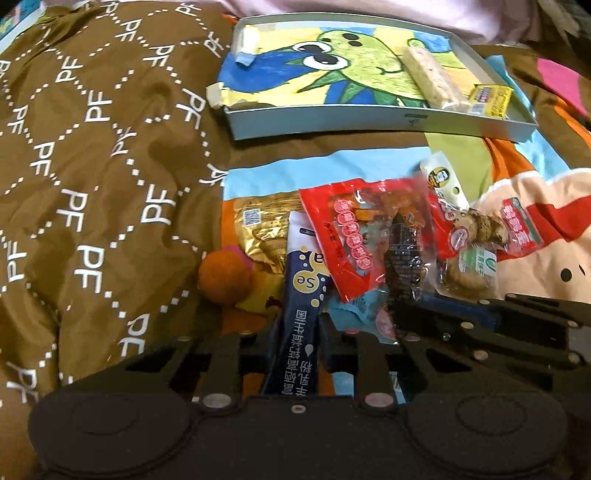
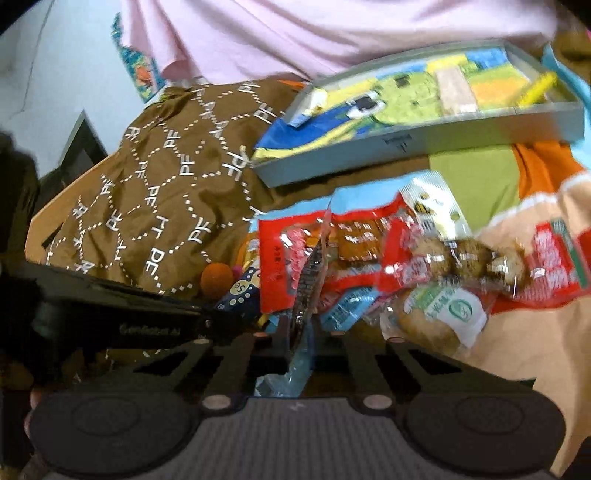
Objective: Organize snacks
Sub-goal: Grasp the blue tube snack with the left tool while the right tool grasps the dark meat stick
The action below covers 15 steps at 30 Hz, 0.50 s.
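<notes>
My left gripper is shut on a long dark blue stick packet with yellow dots. My right gripper is shut on the edge of a clear packet with dark print, which also shows in the left wrist view. Both lie in a pile of snacks: a red packet, a gold packet, a red bag of round balls, and a biscuit packet. A shallow grey box with a cartoon lining stands beyond and holds a pale bar and a yellow packet.
A brown quilt with white PF letters rises on the left. An orange ball lies at the pile's left edge. The right gripper's body shows in the left wrist view. Pink cloth lies behind the box.
</notes>
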Available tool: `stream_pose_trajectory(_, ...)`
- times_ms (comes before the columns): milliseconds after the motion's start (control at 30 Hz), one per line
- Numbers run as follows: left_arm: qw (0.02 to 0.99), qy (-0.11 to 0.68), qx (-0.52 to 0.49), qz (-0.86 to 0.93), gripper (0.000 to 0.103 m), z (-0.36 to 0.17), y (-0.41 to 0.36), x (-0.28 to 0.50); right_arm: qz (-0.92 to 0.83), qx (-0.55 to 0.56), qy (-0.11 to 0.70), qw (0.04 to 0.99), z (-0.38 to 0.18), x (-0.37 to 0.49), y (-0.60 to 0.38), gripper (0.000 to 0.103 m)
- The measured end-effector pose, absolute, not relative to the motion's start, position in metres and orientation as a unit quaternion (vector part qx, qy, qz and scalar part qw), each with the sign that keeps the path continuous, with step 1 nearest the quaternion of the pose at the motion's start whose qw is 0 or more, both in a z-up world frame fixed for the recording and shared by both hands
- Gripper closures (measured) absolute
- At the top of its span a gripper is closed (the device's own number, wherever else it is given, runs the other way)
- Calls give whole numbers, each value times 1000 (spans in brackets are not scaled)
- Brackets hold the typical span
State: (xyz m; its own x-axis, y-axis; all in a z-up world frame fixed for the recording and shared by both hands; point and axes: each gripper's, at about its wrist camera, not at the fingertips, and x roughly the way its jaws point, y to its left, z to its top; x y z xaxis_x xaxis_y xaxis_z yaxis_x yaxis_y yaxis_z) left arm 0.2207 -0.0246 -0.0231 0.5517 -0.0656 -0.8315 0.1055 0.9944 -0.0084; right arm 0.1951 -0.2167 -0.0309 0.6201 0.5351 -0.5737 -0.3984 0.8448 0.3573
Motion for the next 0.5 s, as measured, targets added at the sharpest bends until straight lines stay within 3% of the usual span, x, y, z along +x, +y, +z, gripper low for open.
stream_pose_trajectory(500, 885, 462, 39, -25, 82, 21, -45, 209, 249, 42, 261, 932, 9, 169, -221, 97)
